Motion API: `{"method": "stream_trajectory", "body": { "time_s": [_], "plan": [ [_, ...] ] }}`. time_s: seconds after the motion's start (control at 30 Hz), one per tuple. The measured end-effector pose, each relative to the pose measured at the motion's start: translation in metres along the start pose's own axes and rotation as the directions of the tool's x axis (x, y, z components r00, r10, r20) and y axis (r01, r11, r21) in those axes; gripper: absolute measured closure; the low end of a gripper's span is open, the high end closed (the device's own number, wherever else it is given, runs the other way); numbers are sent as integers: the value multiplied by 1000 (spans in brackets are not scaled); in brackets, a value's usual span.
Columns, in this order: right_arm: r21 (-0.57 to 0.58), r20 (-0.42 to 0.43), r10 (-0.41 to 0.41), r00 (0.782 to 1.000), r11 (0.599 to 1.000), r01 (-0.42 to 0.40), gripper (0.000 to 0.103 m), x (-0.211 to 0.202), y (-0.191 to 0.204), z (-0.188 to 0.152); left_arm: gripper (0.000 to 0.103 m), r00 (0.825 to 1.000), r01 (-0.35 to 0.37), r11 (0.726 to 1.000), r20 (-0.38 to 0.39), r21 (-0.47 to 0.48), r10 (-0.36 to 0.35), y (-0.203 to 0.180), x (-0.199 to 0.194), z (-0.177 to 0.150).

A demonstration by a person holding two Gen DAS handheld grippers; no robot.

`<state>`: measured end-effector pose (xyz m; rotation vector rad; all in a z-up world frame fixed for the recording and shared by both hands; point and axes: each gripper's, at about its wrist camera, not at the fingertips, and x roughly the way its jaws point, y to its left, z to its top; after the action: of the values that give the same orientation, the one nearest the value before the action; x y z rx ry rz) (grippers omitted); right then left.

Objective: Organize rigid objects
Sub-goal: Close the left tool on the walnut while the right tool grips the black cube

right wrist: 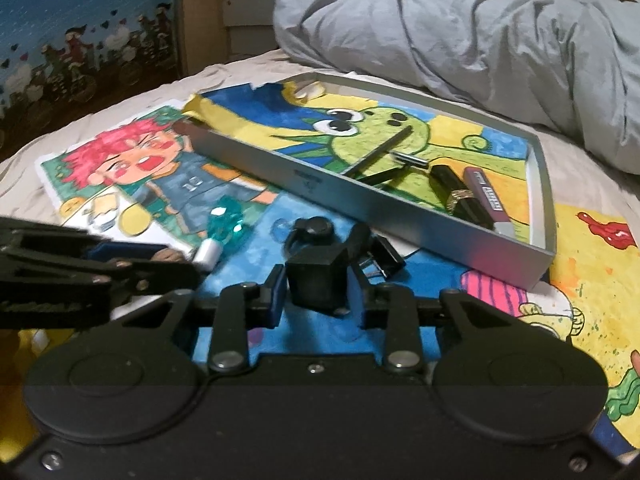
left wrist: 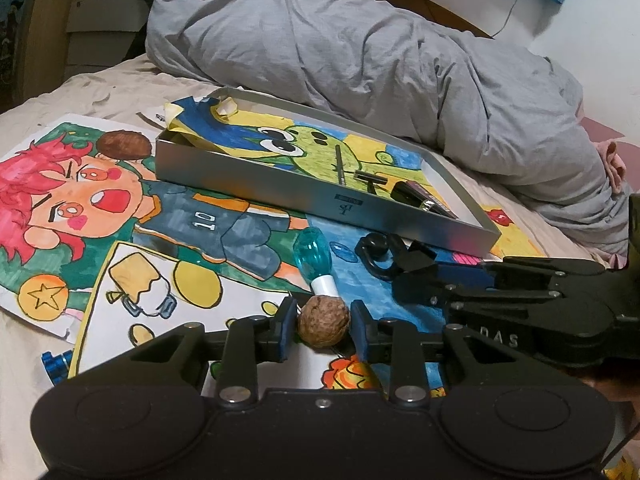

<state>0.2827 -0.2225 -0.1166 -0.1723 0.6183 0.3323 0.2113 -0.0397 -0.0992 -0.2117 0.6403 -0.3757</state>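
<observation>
Two claws were at work over the drawings spread on the bed. Your left claw stood narrowed around a walnut, its blue pads just beside the shell on both sides, though whether they touched it was unclear. Your right claw gripped a black cube-shaped piece. A teal-capped bottle lay just beyond the walnut. The silver tray sat toward the grey duvet, holding a pen, a razor and a lipstick near its right end.
</observation>
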Motion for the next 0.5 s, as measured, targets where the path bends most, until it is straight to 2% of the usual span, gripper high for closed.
{"method": "stream_trajectory", "body": {
  "time_s": [0.2,0.5],
  "plan": [
    [-25,4,3,1000,1000,-3,83,-12,12,-1,73,1000,-10,999,6,39,10,-7,-3,-1],
    [-12,-2,-23,1000,1000,23,83,-22,10,-5,73,999,-37,999,2,37,37,-7,-7,0]
  ]
}}
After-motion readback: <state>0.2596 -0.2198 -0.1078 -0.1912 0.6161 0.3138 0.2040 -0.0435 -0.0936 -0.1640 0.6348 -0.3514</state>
